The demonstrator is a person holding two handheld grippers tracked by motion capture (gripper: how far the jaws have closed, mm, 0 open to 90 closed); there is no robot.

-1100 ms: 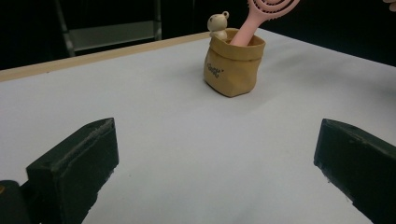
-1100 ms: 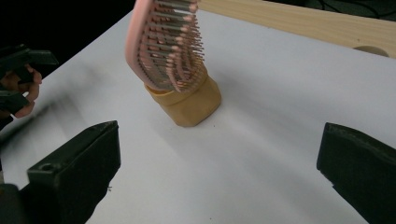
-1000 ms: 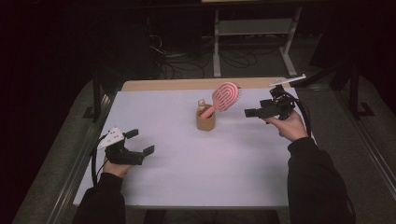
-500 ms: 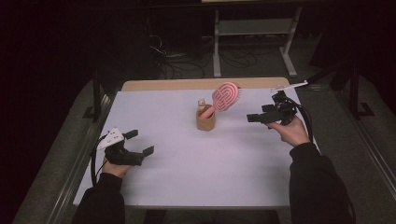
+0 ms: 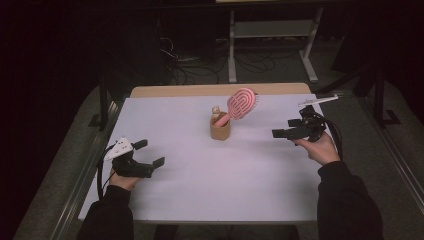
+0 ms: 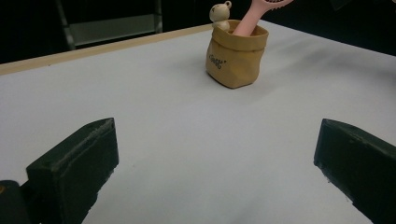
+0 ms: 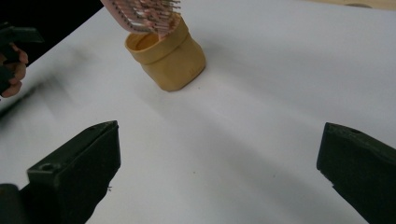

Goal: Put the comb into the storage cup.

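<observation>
Two claws, both with jaws spread wide and gripping nothing! The right gripper (image 5: pixel 288 133) hovers over the white table (image 5: pixel 240 185), pointing straight at the tan pouch (image 5: pixel 220 131), which sits ahead of its jaws, near but clear of them. The pink hairbrush (image 5: pixel 239 105) stands in that pouch, head tilted toward the right gripper (a small bear figure (image 6: pixel 219 12) peeks out beside the handle). The left gripper (image 5: pixel 148 155) sits low, the pouch well ahead of it and off to its right.
</observation>
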